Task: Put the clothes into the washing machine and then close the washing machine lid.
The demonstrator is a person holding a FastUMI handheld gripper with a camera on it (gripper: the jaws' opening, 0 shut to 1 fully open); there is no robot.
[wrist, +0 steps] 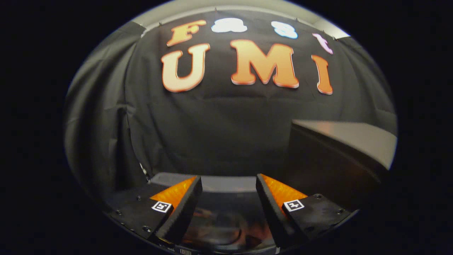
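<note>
Now: claw point(229, 186) spread, empty | glossy, perhaps curved lid point(226, 216) below

The gripper point(229, 184) has two wedge-shaped fingers point(184, 209) that taper toward their tips and stand apart with an open gap between them. Each finger sits on a flat dark base plate point(141, 212) studded with small round screws. A small square black-and-white marker point(161, 206) is fixed on each finger near its base.
</note>
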